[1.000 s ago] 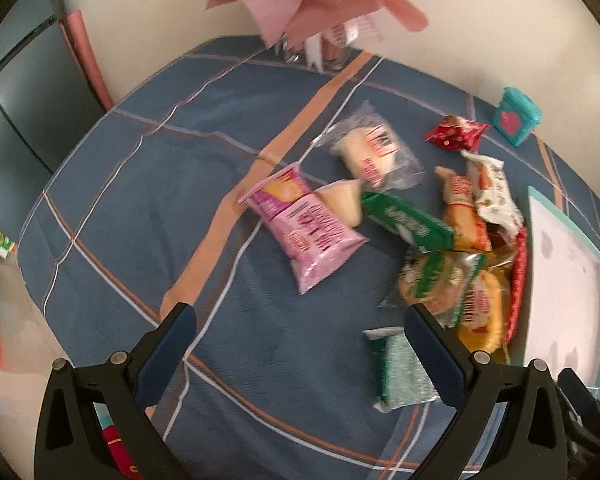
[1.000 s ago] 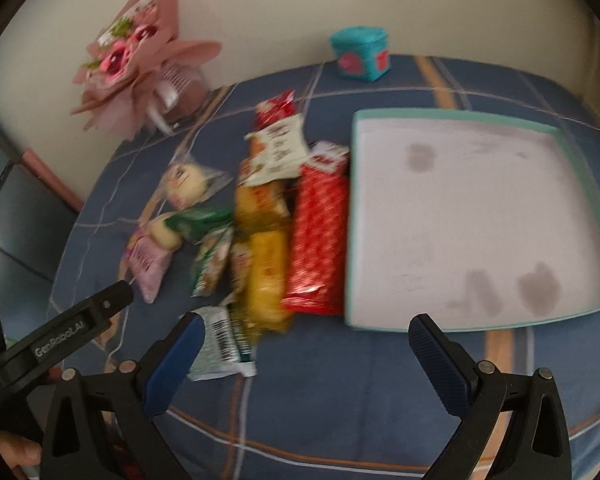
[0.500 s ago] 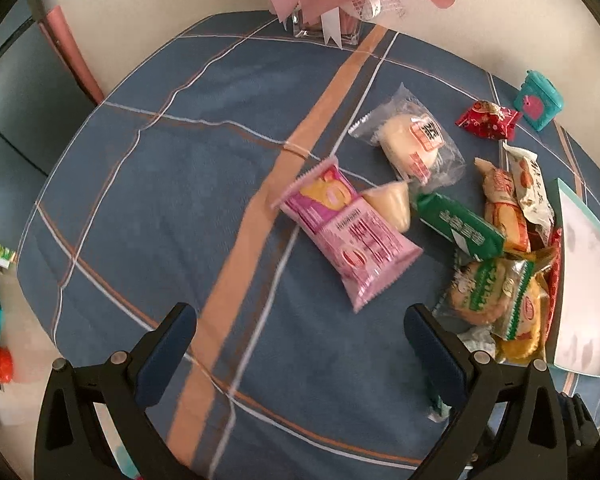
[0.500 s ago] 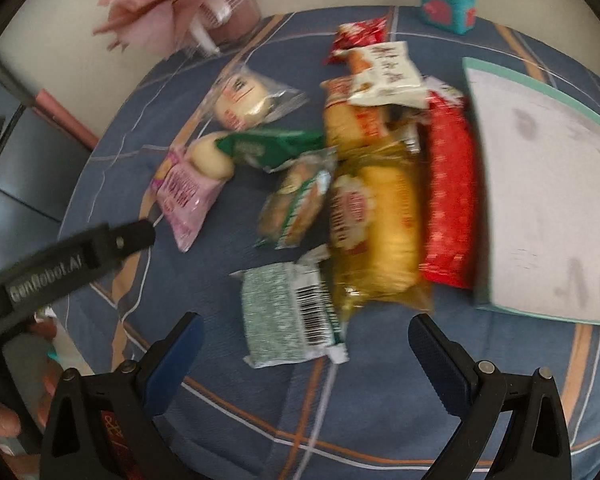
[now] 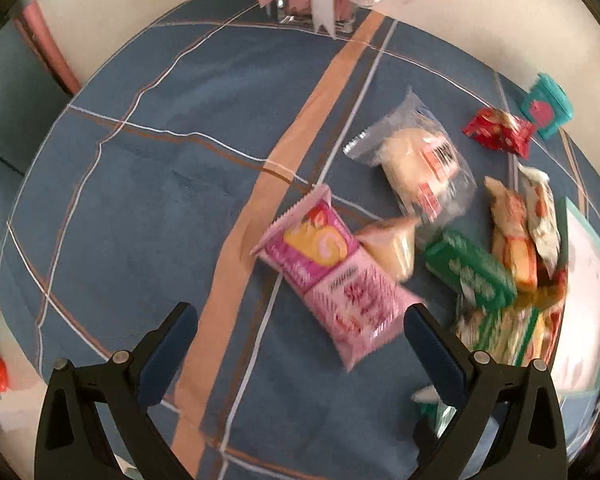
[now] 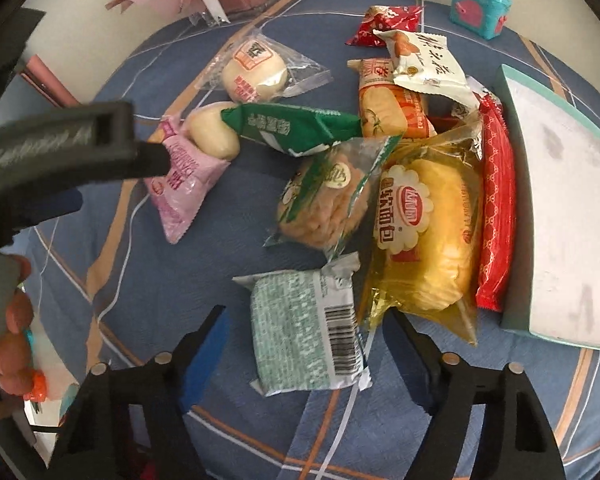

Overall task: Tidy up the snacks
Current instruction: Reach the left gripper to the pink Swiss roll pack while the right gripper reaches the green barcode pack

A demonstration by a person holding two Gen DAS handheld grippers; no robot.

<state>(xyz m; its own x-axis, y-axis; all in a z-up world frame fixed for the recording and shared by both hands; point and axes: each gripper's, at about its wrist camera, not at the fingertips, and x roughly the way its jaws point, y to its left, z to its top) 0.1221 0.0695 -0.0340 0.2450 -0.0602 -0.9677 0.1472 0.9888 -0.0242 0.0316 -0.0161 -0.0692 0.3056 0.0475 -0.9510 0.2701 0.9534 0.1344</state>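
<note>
Right-wrist view showed the right gripper (image 6: 304,344) closing, pads not yet pressing, around the pale green packet (image 6: 306,330) beside the yellow bread bag (image 6: 428,236), whose overlapping edge could snag, while the left gripper (image 5: 300,326) stood wide and empty.

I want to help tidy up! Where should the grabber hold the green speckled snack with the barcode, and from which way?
Grip the green speckled packet across its two long sides, near the middle, coming straight down from above. It lies flat on the tablecloth, with bare cloth on its left side. The right gripper is already astride it, its jaws closing. The yellow bread bag crowds the right edge, so stay low on the packet.
</note>
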